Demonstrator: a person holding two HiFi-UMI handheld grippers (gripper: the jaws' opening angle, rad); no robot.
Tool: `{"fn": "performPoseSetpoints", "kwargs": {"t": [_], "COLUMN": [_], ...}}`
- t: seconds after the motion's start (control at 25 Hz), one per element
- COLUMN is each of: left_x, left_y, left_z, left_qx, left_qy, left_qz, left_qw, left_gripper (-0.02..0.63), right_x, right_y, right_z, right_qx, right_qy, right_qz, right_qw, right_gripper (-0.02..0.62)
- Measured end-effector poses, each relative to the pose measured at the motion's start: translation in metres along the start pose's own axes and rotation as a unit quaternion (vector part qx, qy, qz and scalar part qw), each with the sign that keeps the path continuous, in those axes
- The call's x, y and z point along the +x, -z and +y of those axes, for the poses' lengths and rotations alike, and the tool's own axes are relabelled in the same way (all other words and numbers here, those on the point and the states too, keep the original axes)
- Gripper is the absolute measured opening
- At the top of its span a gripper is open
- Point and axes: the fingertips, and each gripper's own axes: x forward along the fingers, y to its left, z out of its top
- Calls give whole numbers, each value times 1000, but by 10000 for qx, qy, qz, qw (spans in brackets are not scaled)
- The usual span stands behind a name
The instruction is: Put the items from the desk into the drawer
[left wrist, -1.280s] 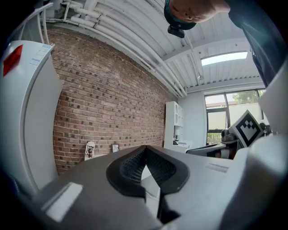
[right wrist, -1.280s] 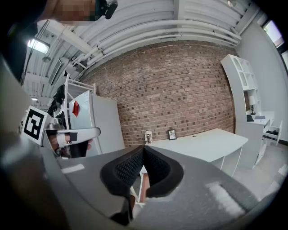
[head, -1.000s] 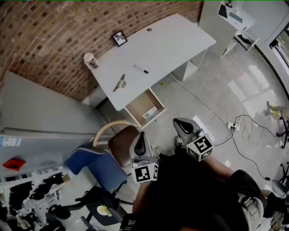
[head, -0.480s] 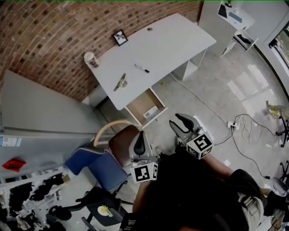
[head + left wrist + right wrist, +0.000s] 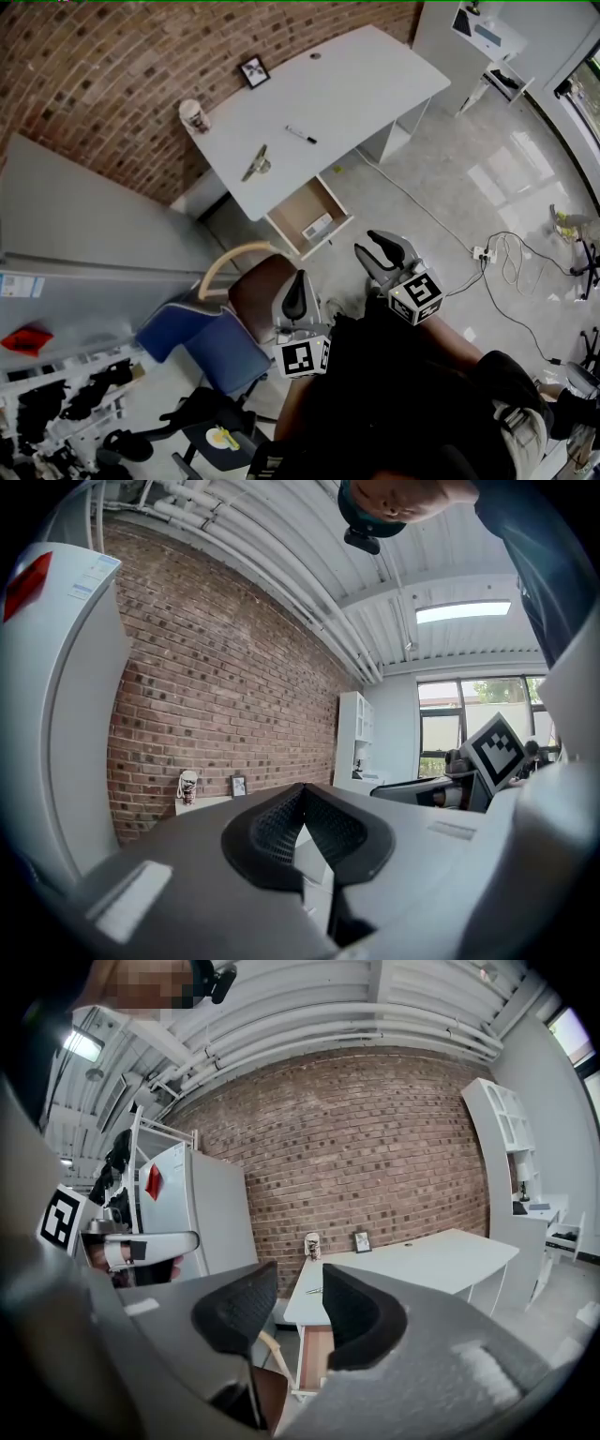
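Head view: spotting the marker (image 5: 301, 136) and a clip-like thing (image 5: 257, 164) on the desk (image 5: 366, 84), well ahead of both grippers, marker lying along its length past the open drawer (image 5: 309, 217), probably nearer the right gripper (image 5: 382, 251) than the left gripper (image 5: 295, 298). Left gripper view: pinched together, empty. Right gripper view: just opened up, nothing between, aimed at the desk.

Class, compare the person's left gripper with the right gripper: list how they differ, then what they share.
The left gripper has its jaws together; the right gripper has them apart, just opened. In the head view, the left gripper shows over the brown chair seat, the right gripper over floor. Both are empty, short of the desk.
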Motion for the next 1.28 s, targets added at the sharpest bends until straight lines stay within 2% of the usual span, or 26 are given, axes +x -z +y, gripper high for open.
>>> {"fn": "performPoseSetpoints", "kwargs": {"t": [0.2, 0.48, 0.84, 1.28], "left_x": [-9, 3, 68, 159], "left_y": [4, 7, 0, -21], "left_z": [8, 17, 31, 45], "left_qx": [86, -30, -46, -62], "left_qy": [64, -82, -436, -1058], "left_qz": [-9, 46, 71, -34], "left_qw": [9999, 10000, 9990, 9944], "left_gripper": [15, 15, 15, 15], "right_x": [7, 29, 85, 170], "right_y": [5, 2, -13, -27], "right_z": [6, -3, -61, -142], "right_qx": [30, 37, 4, -230], "right_qy": [53, -78, -299, -736], "right_qz": [37, 57, 170, 586], "right_qw": [10000, 9999, 9994, 9953], "right_gripper": [155, 155, 155, 149]}}
